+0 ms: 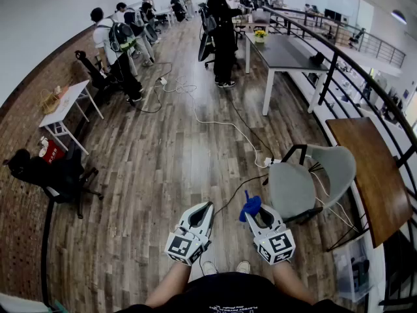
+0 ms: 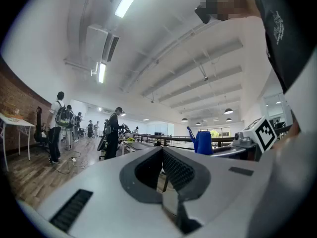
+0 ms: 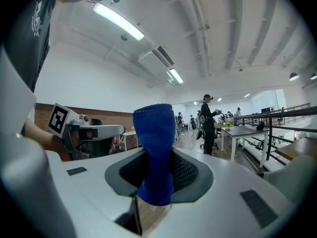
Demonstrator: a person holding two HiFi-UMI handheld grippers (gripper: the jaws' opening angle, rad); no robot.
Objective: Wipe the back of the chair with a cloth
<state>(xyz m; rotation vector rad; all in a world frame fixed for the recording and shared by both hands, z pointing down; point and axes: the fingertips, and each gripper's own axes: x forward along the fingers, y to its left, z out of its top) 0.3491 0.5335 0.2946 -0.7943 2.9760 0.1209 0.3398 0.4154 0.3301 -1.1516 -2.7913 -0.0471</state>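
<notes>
Floorboards of dark wood (image 1: 163,155) run the length of a long open office, with a brick wall (image 1: 19,142) on the left and a black railing (image 1: 339,57) on the right. A white cable (image 1: 221,124) snakes across the planks towards a grey desk (image 1: 280,52), where several people stand. A black office chair (image 1: 58,178) and a small white table (image 1: 65,106) sit by the brick wall.

The grey chair (image 1: 306,181) stands ahead and to the right of the grippers, beside a brown table (image 1: 371,175), with its backrest on the table side.

The left gripper (image 1: 204,208) has its jaws closed together with nothing between them. The right gripper (image 1: 253,211) is clamped on a blue cloth (image 1: 250,205), which sticks up above the jaws, apart from the chair.

Only the head view shows the chair and the floor around it. The gripper views point upward, taking in white ceiling beams and strip lights (image 3: 119,21); each also catches the other gripper alongside.
</notes>
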